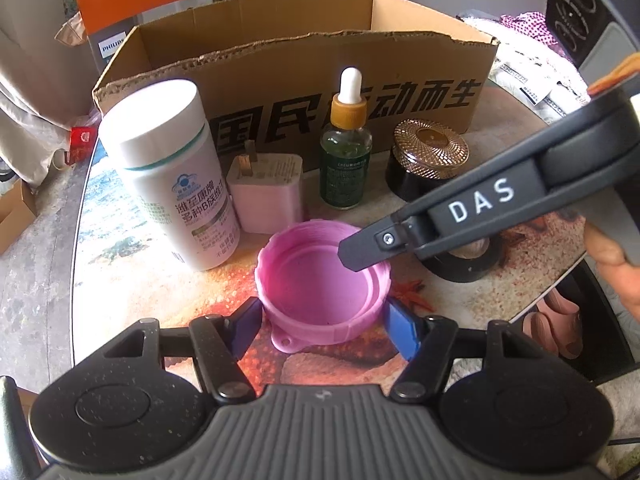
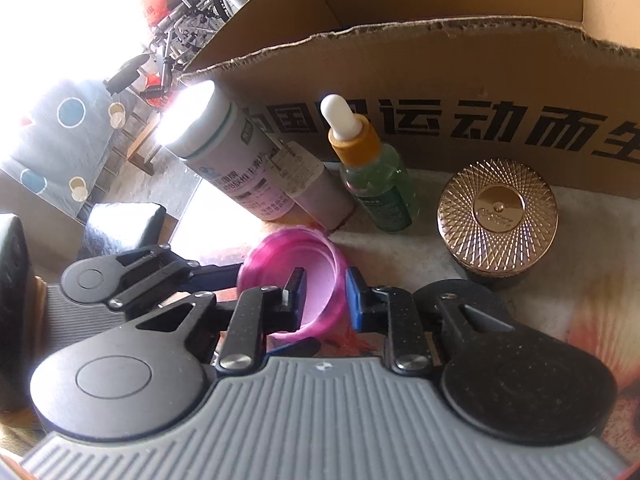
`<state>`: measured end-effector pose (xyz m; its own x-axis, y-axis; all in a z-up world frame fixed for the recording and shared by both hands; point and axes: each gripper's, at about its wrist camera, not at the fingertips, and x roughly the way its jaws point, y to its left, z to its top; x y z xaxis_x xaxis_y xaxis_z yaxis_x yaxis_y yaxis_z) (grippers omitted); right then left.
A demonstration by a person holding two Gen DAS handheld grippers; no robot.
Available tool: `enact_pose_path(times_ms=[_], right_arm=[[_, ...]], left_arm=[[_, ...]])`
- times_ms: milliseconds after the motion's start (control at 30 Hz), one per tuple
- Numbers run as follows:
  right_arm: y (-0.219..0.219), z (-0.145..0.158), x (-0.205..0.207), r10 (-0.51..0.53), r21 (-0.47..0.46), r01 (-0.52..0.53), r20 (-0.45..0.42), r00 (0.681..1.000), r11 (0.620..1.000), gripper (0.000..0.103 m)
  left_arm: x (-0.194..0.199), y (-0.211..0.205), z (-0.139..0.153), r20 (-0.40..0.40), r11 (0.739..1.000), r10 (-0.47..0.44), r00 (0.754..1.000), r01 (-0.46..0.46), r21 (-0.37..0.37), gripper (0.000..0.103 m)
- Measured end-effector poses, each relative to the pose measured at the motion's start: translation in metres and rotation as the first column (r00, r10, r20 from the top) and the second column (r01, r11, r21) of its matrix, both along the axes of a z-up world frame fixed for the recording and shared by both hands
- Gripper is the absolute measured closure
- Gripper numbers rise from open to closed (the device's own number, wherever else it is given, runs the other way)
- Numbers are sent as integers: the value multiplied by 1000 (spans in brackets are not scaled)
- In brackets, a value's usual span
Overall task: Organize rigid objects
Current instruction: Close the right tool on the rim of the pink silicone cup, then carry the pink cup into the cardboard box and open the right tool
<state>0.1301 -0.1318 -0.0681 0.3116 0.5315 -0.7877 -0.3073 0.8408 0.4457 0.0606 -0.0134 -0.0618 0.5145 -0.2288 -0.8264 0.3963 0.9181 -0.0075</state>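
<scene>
between the blue pads of the left gripper point(image 1: 323, 326) sits a pink cap point(image 1: 322, 280), open side up, resting on the patterned table point(image 1: 120, 232). both pads lie against its outer wall, one on each side, so the cap is pinched across its width; a small tab sticks out from its lower edge toward the camera. the right gripper point(image 2: 324, 296) comes in from the right side of the left wrist view, its black finger marked "das" reaching down into the cap's hollow. from the right wrist view one finger stands inside the cap and the blue-padded one outside, with the cap's near wall between them; the jaws are drawn nearly together and pinch that rim. a hand point(image 1: 612, 256) shows at the right edge behind this gripper.

just beyond the cap, a white pill bottle point(image 1: 172, 176) with a white lid stands upright at the left. beside it is a pale pink plug adapter point(image 1: 268, 196) with its prongs pointing up. next comes a green dropper bottle point(image 1: 346, 160) with a tan collar and white bulb, upright. to the right stands a black jar with a gold patterned lid point(image 1: 430, 152). near the jar, partly hidden under the right gripper, lies a black tape roll point(image 1: 468, 264). behind the whole row stands an open cardboard box point(image 1: 304, 68) with large black characters printed along its front wall.
</scene>
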Motion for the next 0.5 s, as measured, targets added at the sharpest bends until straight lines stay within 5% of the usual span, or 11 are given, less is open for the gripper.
enact_pose_path(times_ms=[500], right_arm=[[-17,55,-42,13,32,-19,178,984,999,86]], left_arm=[[-34,-2,58,131,1000,23,991,-22,-9,35]])
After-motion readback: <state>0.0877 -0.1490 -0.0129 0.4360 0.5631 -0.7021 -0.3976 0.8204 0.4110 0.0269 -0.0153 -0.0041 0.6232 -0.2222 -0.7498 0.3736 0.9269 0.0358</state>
